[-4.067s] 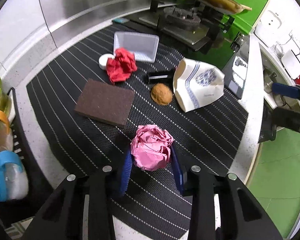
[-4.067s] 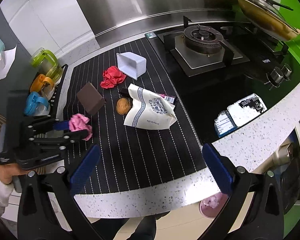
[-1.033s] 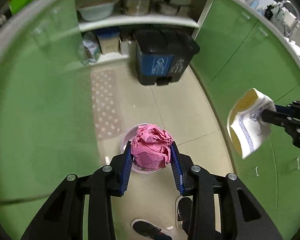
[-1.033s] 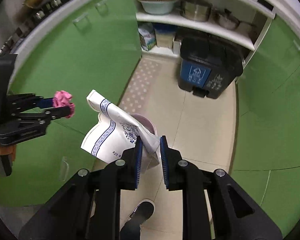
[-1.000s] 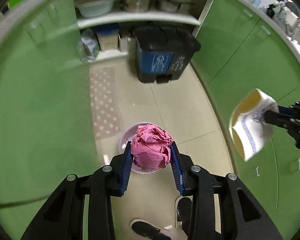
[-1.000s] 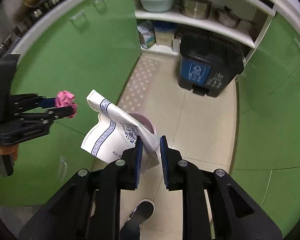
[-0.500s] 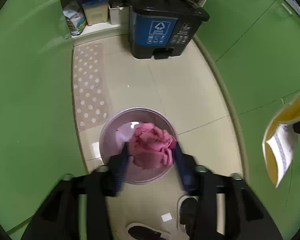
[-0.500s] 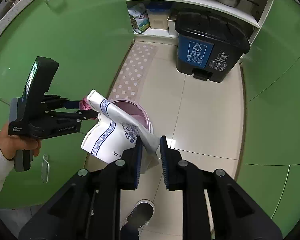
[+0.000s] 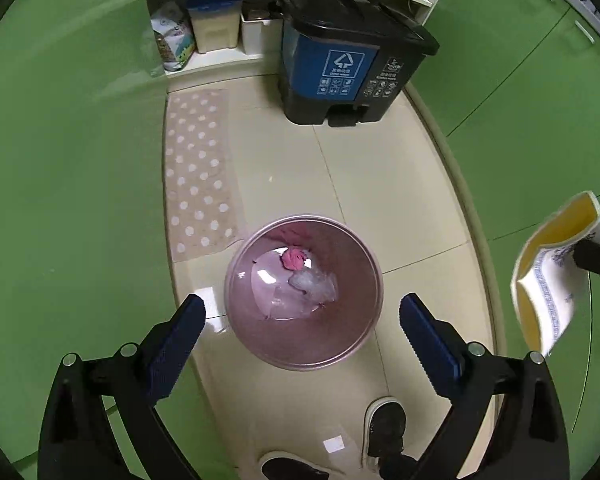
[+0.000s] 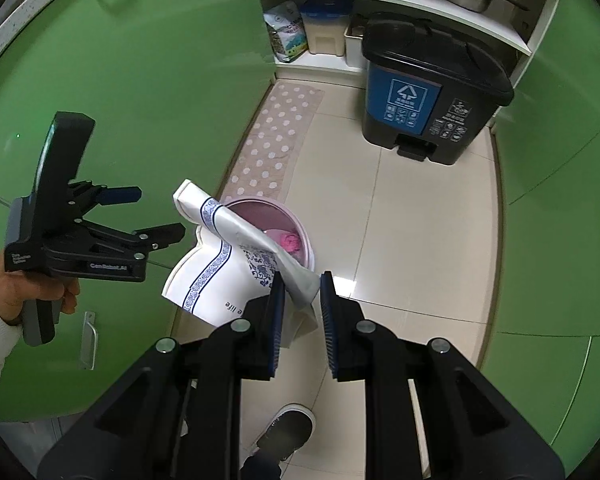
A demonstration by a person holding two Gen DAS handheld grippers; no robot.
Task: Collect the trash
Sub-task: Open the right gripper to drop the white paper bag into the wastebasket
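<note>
A round pink waste bin (image 9: 260, 344) stands on the tiled floor below me. The crumpled pink paper ball (image 9: 294, 258) lies inside it, also seen in the right wrist view (image 10: 290, 242). My left gripper (image 9: 300, 332) is open and empty above the bin; it shows in the right wrist view (image 10: 160, 212) at the left. My right gripper (image 10: 302, 312) is shut on a white paper bag with blue pattern (image 10: 220, 272), held over the bin's near side (image 10: 306, 240). The bag also shows in the left wrist view (image 9: 552, 280) at the right edge.
A black and blue pedal bin (image 9: 340, 68) stands at the back by shelves with pots. A dotted beige mat (image 9: 198, 168) lies left of the pink bin. Green cabinet doors (image 10: 120, 100) close in on both sides. The person's shoes (image 9: 384, 424) are below.
My left gripper has opened and the pink paper ball has dropped into the pink bin. My right gripper still holds the paper bag, now closer over the bin.
</note>
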